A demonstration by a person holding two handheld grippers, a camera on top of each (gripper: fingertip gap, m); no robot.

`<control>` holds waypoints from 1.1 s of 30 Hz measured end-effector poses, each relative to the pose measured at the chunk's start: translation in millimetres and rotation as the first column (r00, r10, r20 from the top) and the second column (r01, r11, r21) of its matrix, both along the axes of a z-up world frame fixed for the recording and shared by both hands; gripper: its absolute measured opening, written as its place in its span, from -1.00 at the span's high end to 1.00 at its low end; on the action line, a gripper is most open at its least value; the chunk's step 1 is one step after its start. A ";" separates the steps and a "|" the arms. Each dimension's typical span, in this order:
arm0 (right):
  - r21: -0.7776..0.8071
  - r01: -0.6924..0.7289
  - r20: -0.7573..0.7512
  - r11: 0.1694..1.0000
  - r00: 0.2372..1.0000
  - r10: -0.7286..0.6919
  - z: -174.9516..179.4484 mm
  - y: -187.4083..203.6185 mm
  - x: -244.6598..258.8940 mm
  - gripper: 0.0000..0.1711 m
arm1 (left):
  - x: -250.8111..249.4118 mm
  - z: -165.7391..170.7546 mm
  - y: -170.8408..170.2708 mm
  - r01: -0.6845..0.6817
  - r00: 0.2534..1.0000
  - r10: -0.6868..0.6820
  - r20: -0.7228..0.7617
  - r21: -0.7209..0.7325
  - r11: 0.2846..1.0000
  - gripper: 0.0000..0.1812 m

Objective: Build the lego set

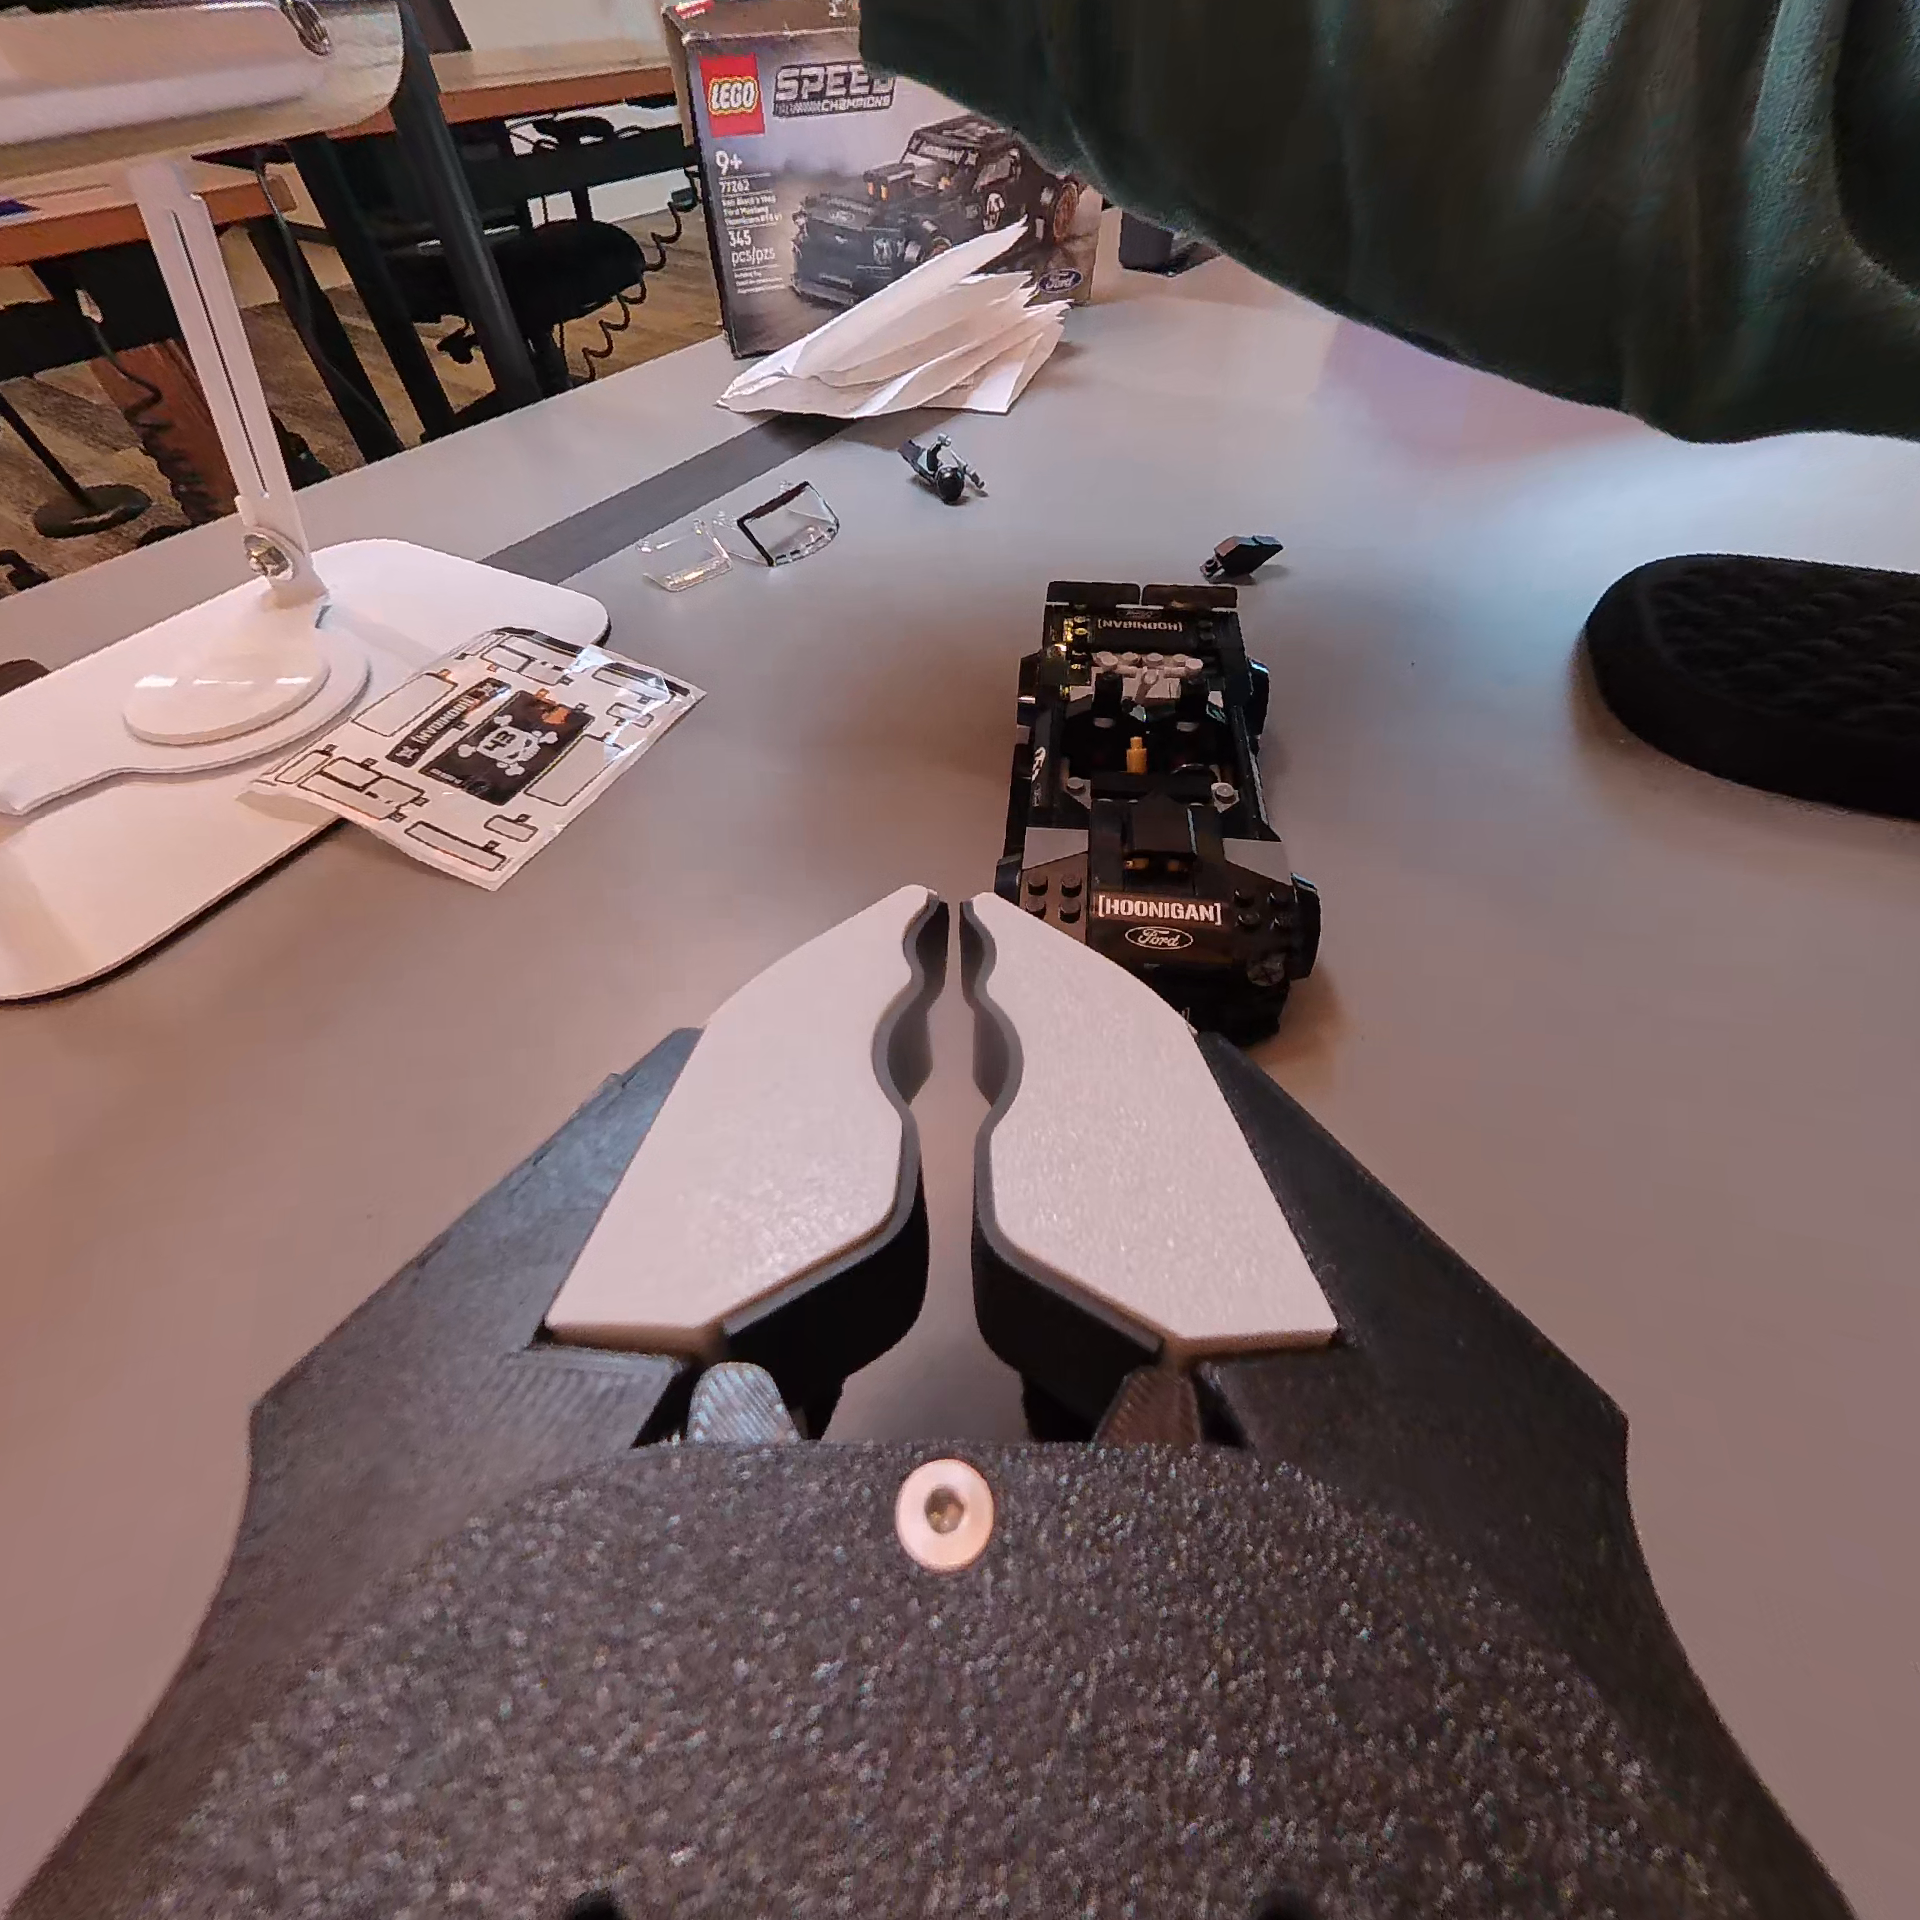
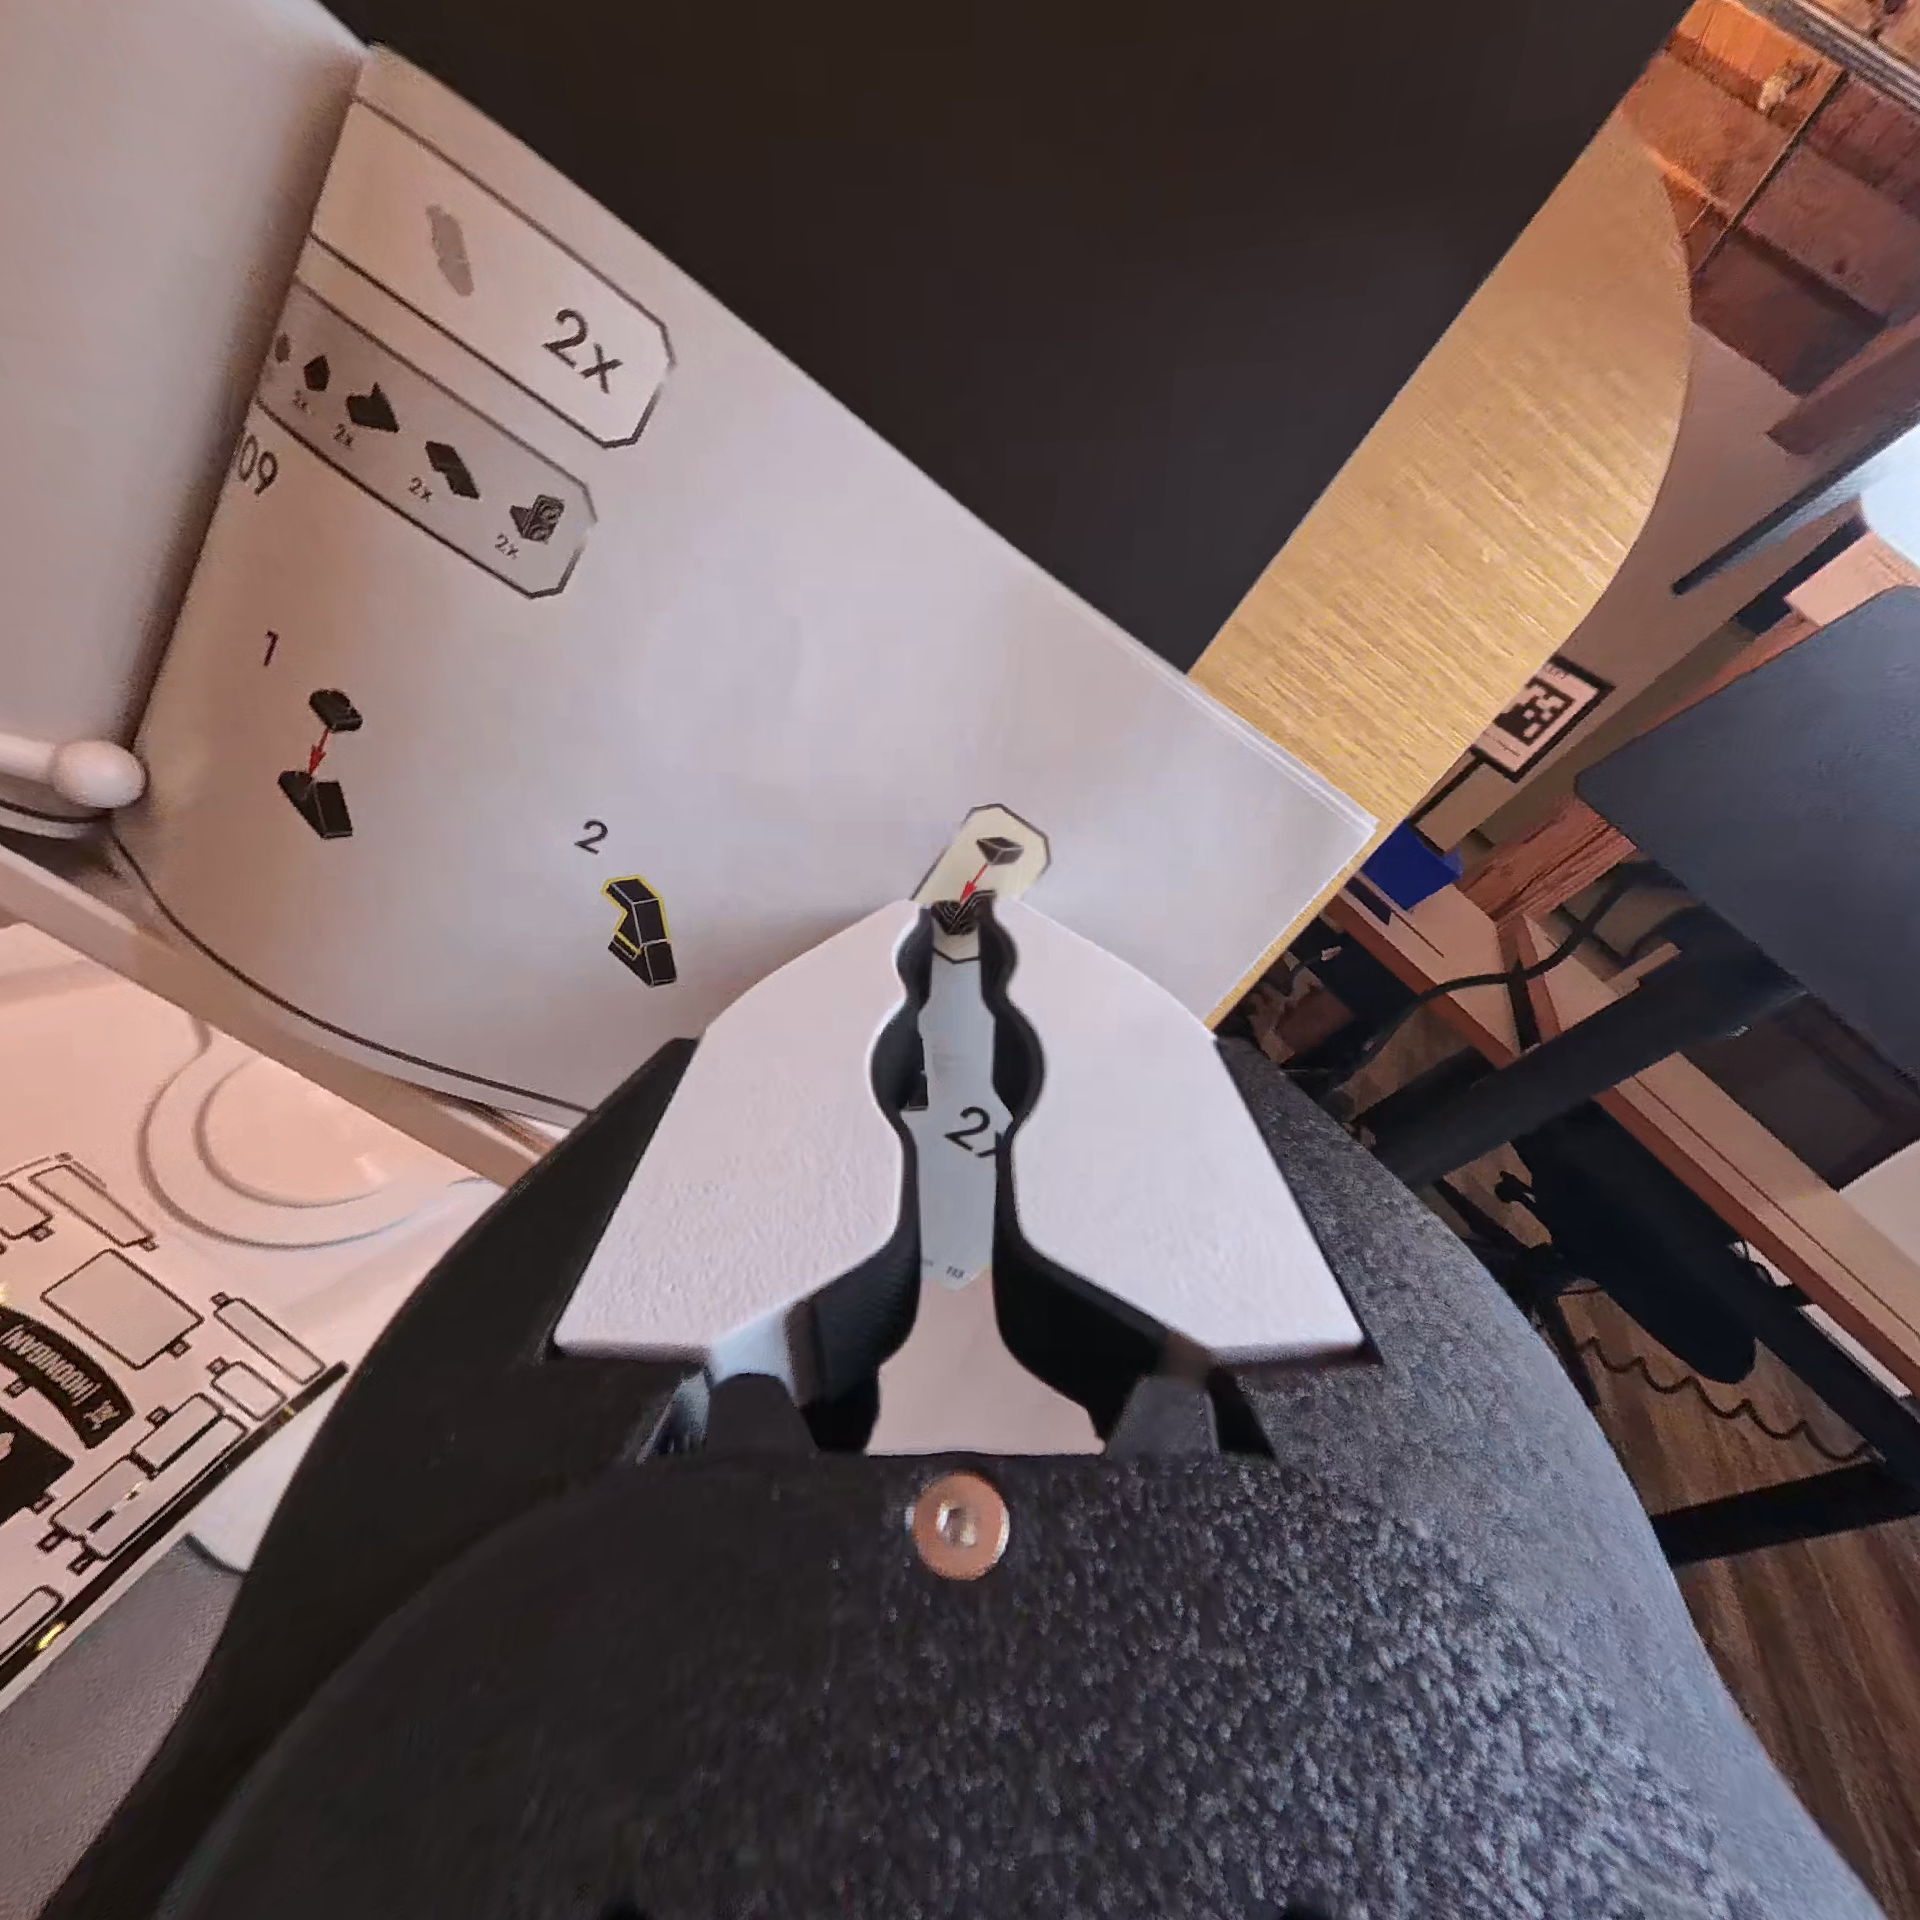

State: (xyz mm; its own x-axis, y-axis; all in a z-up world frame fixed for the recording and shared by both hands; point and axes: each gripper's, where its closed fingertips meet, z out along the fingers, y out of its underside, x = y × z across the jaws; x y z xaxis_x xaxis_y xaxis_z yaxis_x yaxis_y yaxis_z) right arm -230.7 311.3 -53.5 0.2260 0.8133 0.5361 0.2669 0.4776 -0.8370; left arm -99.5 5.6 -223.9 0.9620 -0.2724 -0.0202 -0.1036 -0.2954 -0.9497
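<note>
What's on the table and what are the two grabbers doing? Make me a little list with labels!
car: black, half-built lego car on the grey table
loose bits: two clear windscreen pieces, small black piece
stickers: sticker sheet by the white stand
box: lego box at the far edge
left gripper: shut, empty, beside the car
right gripper: nearly shut, pointing at the instruction booklet; whether it pinches a page is unclear
</note>
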 end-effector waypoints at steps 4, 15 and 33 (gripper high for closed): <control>0.002 0.015 -0.076 1.000 0.997 -0.015 13.3 5.5 5.0 0.59 | -0.1 -0.9 0.1 0.000 1.000 0.000 0.002 -0.005 1.000 0.97; -0.062 -0.023 -0.024 0.998 0.999 0.022 15.4 12.9 -5.6 0.35 | -0.1 -1.8 0.2 0.002 1.000 -0.002 0.004 -0.010 1.000 0.97; -0.099 0.016 -0.069 0.995 0.997 -0.023 27.7 26.4 -4.5 0.33 | 0.2 -2.0 -0.1 0.005 1.000 -0.005 -0.008 -0.011 1.000 0.97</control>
State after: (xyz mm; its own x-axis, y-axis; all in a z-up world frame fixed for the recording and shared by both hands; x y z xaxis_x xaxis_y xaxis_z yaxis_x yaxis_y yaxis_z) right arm -235.2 337.7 -25.7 0.2763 0.8566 0.4357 0.2145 0.3869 -0.8968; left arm -99.2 5.5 -226.0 0.9605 -0.2773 -0.0246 -0.1123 -0.3051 -0.9457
